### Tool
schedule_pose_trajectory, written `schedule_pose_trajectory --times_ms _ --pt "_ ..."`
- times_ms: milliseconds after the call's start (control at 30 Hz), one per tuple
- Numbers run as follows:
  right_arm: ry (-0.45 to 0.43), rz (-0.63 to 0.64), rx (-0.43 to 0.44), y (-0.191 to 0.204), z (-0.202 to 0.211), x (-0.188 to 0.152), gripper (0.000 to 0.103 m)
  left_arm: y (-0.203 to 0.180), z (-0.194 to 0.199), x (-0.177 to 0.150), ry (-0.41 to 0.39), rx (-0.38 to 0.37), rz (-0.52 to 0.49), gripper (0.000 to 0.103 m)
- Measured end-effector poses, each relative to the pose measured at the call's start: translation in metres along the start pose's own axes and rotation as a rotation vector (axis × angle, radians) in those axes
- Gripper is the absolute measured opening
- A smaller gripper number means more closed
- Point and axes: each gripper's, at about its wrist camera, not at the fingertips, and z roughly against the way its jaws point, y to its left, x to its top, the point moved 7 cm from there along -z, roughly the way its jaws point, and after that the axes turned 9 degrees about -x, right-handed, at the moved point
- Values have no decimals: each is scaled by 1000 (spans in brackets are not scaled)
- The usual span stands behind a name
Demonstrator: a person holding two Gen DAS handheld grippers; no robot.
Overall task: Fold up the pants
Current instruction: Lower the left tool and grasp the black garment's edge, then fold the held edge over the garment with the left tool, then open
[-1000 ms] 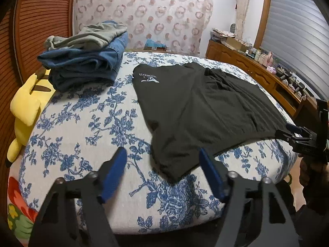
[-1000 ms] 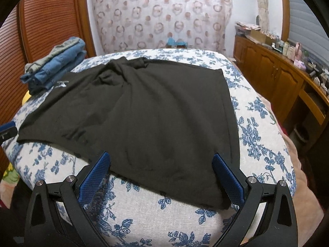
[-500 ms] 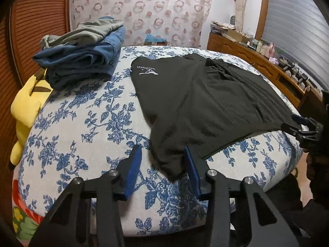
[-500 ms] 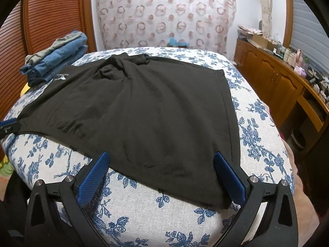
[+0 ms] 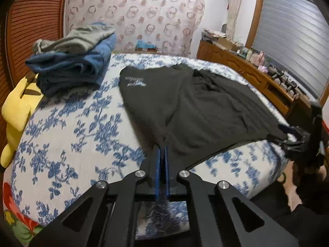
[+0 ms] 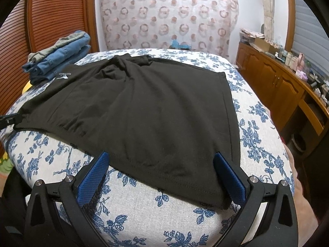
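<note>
Black pants (image 5: 205, 107) lie spread flat on the floral bed cover (image 5: 72, 133), with a small white logo at the far left corner. My left gripper (image 5: 162, 150) is shut on their near left corner, and the cloth puckers toward the blue pads. In the right wrist view the pants (image 6: 154, 103) fill the middle of the bed. My right gripper (image 6: 161, 154) is open, its blue pads (image 6: 228, 175) standing wide on either side of the near hem without pressing it. The left gripper (image 6: 8, 120) shows at the left edge of that view.
A stack of folded jeans with a grey garment on top (image 5: 72, 65) sits at the far left of the bed. A yellow plush toy (image 5: 16, 107) lies beside it at the bed's edge. A wooden dresser (image 6: 277, 82) crowded with small items runs along the right.
My left gripper's jaws have come together from wide open and now pinch the corner of the pants. The right gripper has stayed open in the same place.
</note>
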Motion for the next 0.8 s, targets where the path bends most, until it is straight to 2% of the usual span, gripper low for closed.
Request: schedule_pose_trajectory --times_ms 233,433,800 --pt "-4 -6 -8 1 0 2 103 -26 0 29 -34 -70 -44 0" --pt "25 18 7 3 -3 4 103 -53 -5 51 -50 -125 -96 0" --pt "36 26 19 1 -1 4 102 -97 -30 78 -20 -206 -178 0"
